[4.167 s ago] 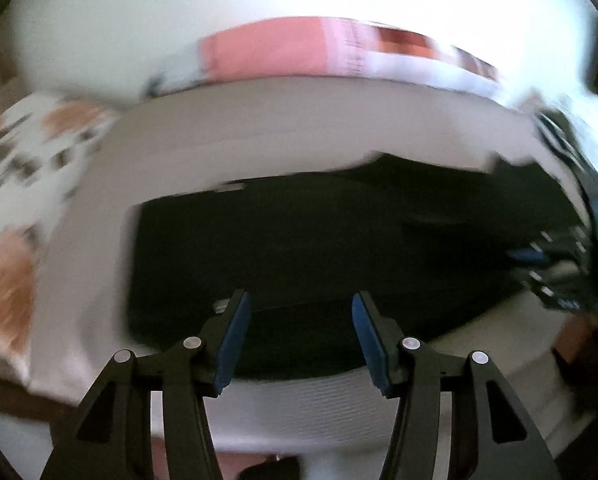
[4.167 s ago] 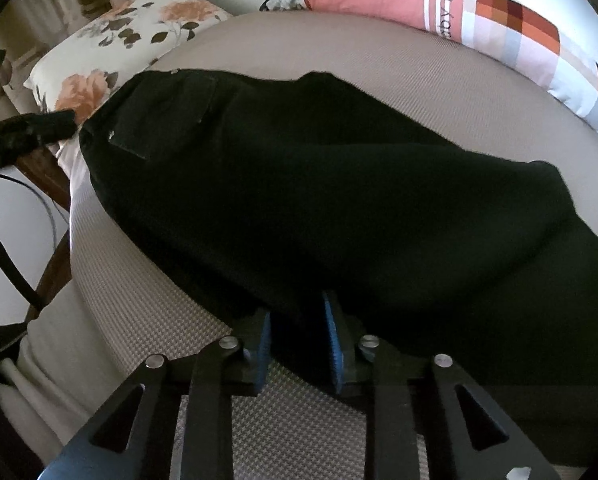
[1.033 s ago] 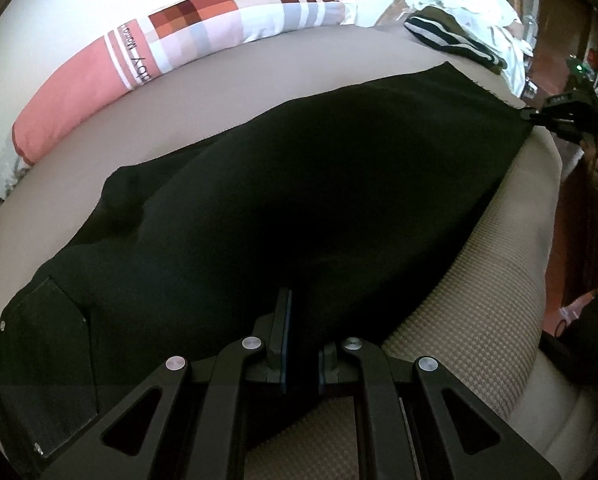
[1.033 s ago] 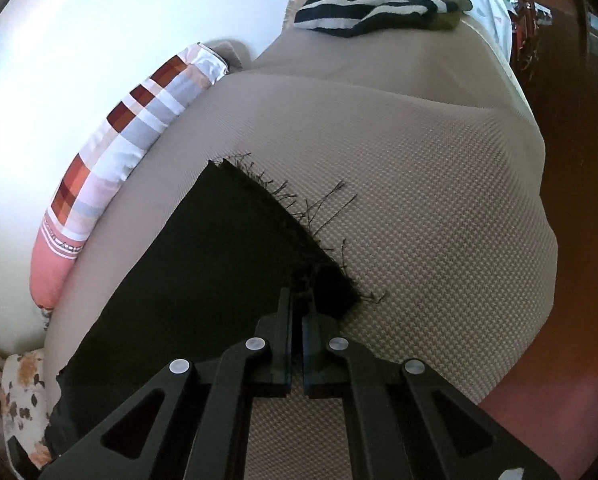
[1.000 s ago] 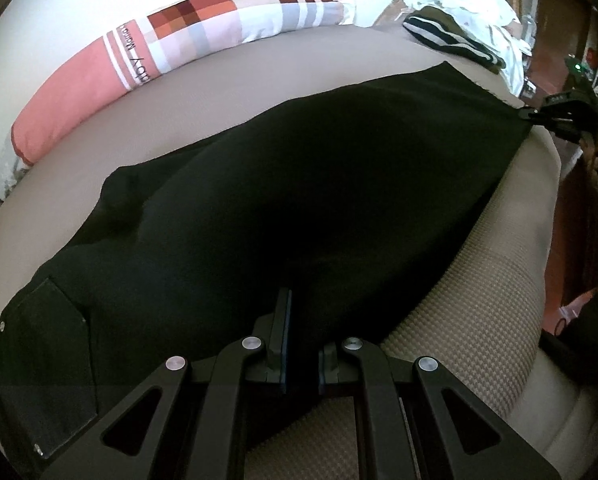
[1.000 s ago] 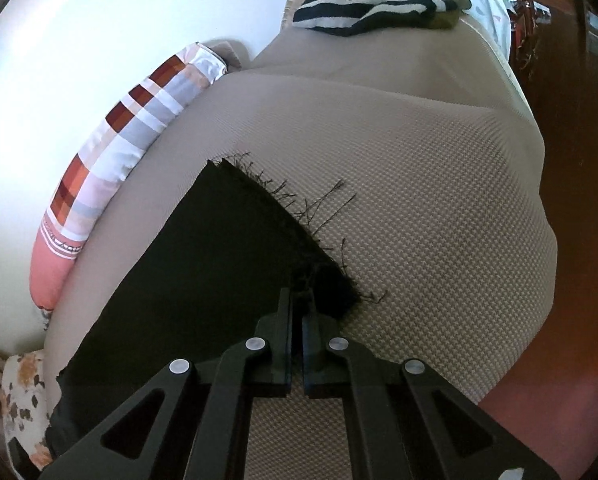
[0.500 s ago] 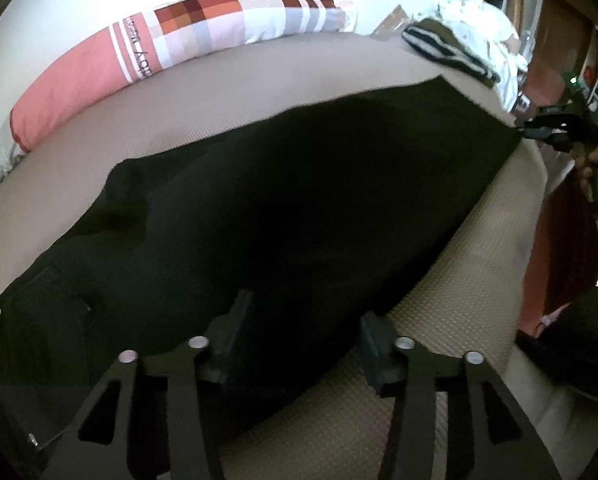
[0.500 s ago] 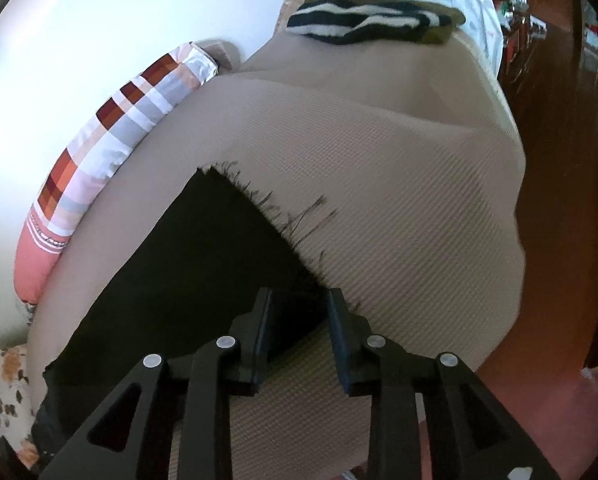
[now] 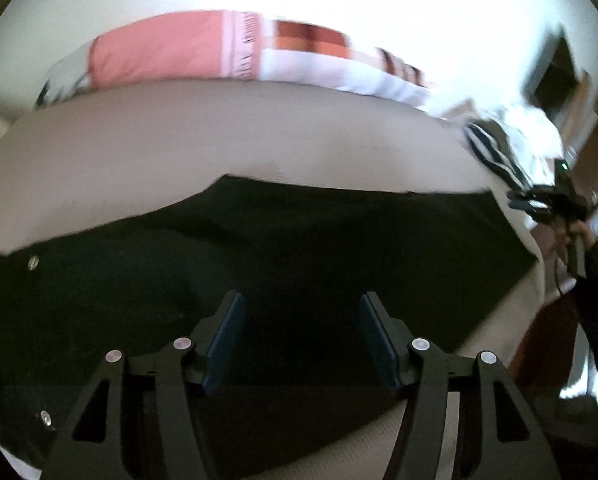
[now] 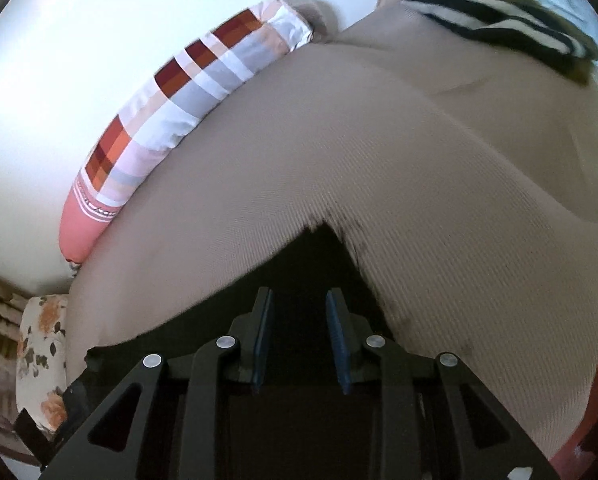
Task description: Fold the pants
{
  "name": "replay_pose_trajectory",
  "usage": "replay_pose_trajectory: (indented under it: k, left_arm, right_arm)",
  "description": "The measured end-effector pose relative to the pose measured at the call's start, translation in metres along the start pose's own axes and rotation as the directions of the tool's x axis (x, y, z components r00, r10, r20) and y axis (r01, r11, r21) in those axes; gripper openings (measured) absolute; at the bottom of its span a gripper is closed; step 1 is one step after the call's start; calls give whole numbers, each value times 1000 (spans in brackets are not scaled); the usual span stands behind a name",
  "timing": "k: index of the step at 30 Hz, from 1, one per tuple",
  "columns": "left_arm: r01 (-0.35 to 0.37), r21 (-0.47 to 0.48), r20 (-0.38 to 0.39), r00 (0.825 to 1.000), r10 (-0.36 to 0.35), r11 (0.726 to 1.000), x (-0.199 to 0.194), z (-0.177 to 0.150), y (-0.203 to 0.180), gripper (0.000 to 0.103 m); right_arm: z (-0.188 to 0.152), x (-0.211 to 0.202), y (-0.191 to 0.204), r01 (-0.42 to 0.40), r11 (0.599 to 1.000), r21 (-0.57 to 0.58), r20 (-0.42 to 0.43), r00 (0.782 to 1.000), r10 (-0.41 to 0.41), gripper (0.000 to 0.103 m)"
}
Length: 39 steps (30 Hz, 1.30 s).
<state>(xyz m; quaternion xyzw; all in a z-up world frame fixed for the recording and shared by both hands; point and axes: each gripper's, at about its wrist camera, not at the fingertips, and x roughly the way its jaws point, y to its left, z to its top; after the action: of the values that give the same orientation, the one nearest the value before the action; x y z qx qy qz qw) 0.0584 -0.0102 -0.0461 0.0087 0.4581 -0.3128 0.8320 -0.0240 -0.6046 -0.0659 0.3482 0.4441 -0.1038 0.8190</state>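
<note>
pants (image 9: 299, 248) lower edge hidden by claws | left view blurred

Support: bed (image 9: 219, 136), beige textured cover, fills both views. Black pants (image 9: 299, 248) lie flat lengthwise across it; frayed hem end (image 10: 331, 248) on the cover in the right wrist view. Long checked pink bolster (image 10: 179, 120) along the far edge against the wall. Striped garment (image 10: 499, 16) at the far end. Floral pillow (image 10: 43, 360) at the other end.
</note>
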Motion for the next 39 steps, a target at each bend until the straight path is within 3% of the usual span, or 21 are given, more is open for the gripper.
replay_pose_trajectory:
  k: [6,15,17,18,21,27,32,35,39]
  left_arm:
    - [-53,-109,-29,998,50,993,12,7,18,61]
    - [-79,-116,-72,995,71,990,36,25,11,61]
    - [-88,-112,-79,994,79,990,41,28,8,61]
    - [-93,-111,-87,993,84,989,45,30,7,61]
    - [-107,-104,-90,991,98,989,51,32,1,61]
    - [-102,-116,-97,991,91,988,58,35,-6,61]
    - [-116,-112,-116,988,102,987,66,34,-11,61]
    - [-125,-106,-126,986,112,986,68,35,-12,61]
    - [-130,-107,-134,984,115,986,70,36,-12,61]
  right_arm:
    - [32,25,-7,-3,999,-43,-67,998,0,26]
    - [35,43,-14,-104,991,-86,-142,986,91,25]
    - [35,44,-16,-110,990,-83,-135,986,98,20]
    - [34,42,-16,-107,990,-90,-122,988,96,10]
    - [30,32,-12,-113,987,-117,-86,991,104,5]
    - [18,7,7,-71,971,-230,27,996,79,7]
    - [8,8,17,-114,941,-319,-19,993,114,7]
    - [4,16,26,-95,922,-374,-44,995,85,7]
    - [8,20,22,-90,928,-362,-41,996,81,8]
